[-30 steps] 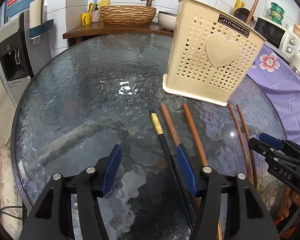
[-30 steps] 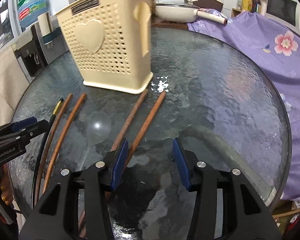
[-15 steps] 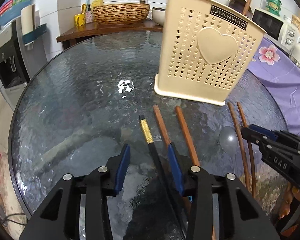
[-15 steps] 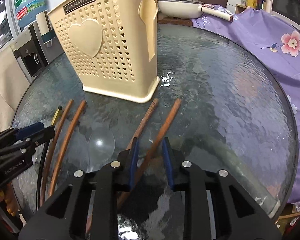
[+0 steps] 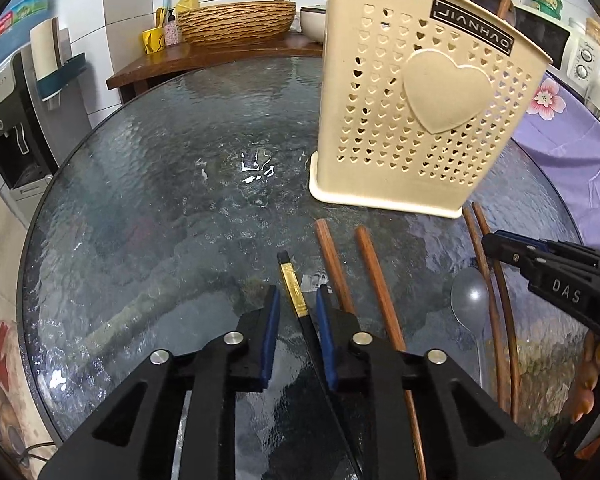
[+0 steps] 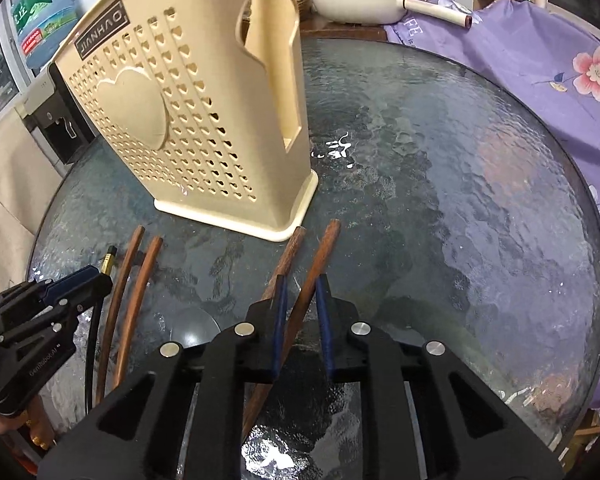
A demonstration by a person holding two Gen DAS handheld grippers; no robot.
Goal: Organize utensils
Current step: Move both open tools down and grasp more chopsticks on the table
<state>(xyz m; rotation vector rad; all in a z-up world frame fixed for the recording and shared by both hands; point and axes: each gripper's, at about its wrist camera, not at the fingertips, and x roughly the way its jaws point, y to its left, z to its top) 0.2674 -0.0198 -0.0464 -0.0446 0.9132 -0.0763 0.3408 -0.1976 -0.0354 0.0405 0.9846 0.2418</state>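
Note:
A cream utensil holder with a heart on its side stands on the round glass table. In front of it lie a black chopstick with a gold band, two brown chopsticks, a clear spoon and two thinner brown sticks. My left gripper is closing around the black chopstick, with a gap still showing at the left pad. My right gripper is closing around one brown chopstick, which crosses slantwise between the pads. Its twin lies just left of the jaws.
A purple flowered cloth covers the right side beyond the table. A wooden counter with a wicker basin stands behind, a water dispenser at the left. A white pan sits behind the holder. A hand shows at the right.
Both grippers slid forward along the table toward the holder. Their jaws narrowed from wide open to close around the black chopstick and the brown chopstick.

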